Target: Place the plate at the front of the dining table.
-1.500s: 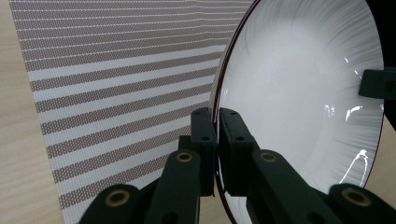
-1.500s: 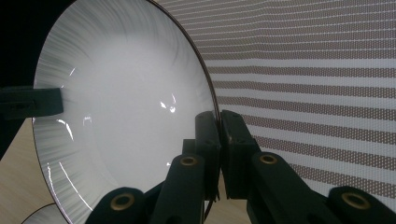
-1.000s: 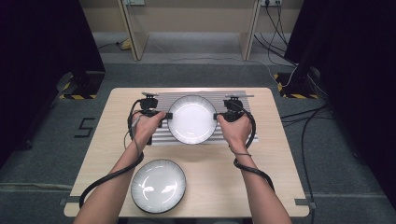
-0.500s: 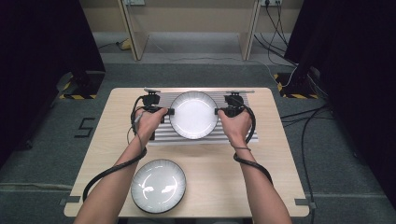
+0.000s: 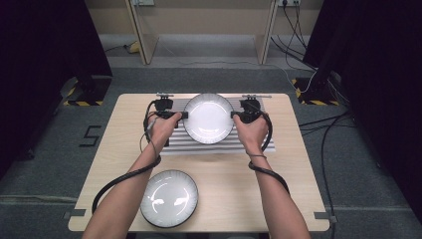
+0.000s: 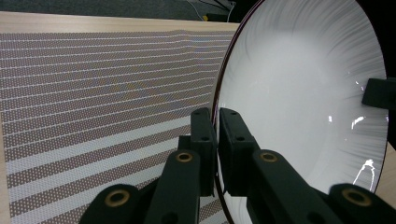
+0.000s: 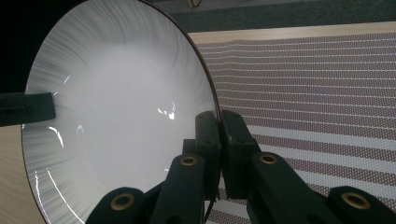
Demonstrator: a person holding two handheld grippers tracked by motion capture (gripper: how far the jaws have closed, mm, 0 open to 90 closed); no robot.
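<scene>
A white ribbed plate with a dark rim (image 5: 208,118) is held above the striped mat (image 5: 219,146), tilted up on edge toward the person. My left gripper (image 5: 183,115) is shut on its left rim and my right gripper (image 5: 234,115) is shut on its right rim. In the left gripper view the jaws pinch the plate (image 6: 303,93) edge at my left gripper (image 6: 217,140), and the other gripper's jaw tip shows at the far rim. In the right gripper view my right gripper (image 7: 218,140) clamps the plate (image 7: 116,116) rim the same way.
A second white plate (image 5: 168,197) lies flat near the table's front edge, left of centre. The grey-and-white striped mat covers the far middle of the wooden table (image 5: 298,189). Cables trail from both grippers along the forearms.
Both grippers have carried the plate away from the person toward the far side of the mat and tipped it more upright. The front plate has not moved.
</scene>
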